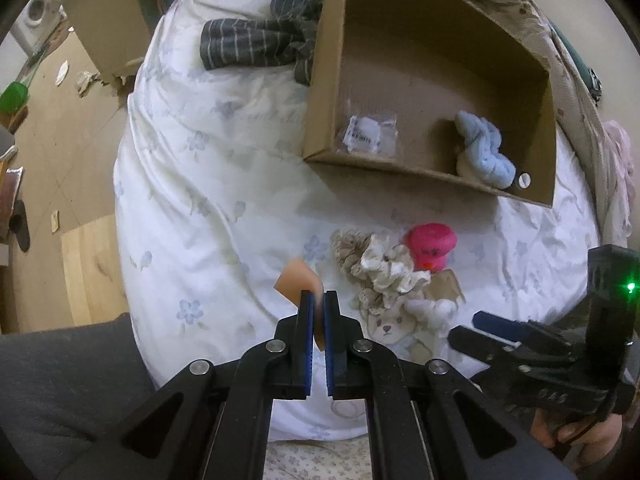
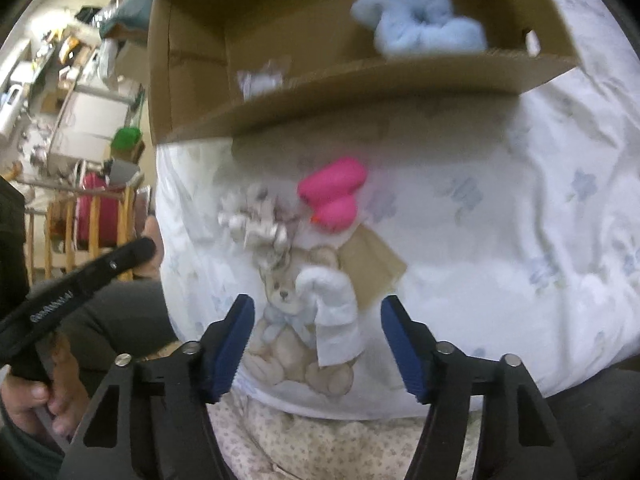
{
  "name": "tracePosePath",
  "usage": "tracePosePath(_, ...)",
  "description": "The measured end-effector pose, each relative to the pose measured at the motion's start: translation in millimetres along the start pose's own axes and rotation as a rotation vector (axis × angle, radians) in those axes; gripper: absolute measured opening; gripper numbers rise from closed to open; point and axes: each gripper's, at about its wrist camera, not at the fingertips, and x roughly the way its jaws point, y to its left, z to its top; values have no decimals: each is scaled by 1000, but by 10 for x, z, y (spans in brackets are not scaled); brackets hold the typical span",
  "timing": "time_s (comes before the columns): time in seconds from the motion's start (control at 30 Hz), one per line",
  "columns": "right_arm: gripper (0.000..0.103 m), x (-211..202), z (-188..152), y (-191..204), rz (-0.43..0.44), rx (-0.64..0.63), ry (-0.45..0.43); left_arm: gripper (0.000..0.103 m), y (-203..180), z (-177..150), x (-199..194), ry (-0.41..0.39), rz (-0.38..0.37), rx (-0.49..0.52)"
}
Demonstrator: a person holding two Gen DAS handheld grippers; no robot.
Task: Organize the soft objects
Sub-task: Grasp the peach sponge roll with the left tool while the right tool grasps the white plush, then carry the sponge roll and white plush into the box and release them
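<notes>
The box (image 1: 424,60) is brown matt cardboard. The blue scrunchie (image 1: 486,152) looks fluffy. The pink duck (image 1: 430,242) looks smooth, like rubber. The quilt (image 1: 208,184) is soft cloth.

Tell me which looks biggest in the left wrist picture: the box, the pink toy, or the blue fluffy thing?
1. Cardboard box, by far.
2. Blue fluffy scrunchie and pink toy look about alike; the toy lies nearer the camera, so I won't rank them.
</notes>
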Motion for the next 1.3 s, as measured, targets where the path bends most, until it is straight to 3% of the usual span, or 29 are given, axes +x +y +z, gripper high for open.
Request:
tracePosePath(0.13,55,245,-41,56,-63,-5,51,5,107,-61,52,8,3,-25)
tracePosePath(0.23,41,358,-18,53,-90,-13,67,5,116,-66,41,-5,2,-28)
tracePosePath(0.3,13,380,-7,62,-113,-27,68,5,106,-65,32,-13,2,-26)
tracePosePath(0.33,10,364,-11,70,-111,-37,57,5,108,-70,27,-16,2,-26)
tracePosePath(0.77,9,6,-167,290,31,-72,-31,5,66,-75,-36,-58,29,-6)
tracePosePath(0.9,9,-159,-186,409,114,-103,-112,5,50,-72,-59,-78,45,-5)
tracePosePath(1.2,9,-494,-103,336,169,-88,-226,5,18,-81,-172,-150,76,5)
tracePosePath(1.3,9,-656,-106,290,197,-82,-263,5,-20,-72,-294,-208,65,3)
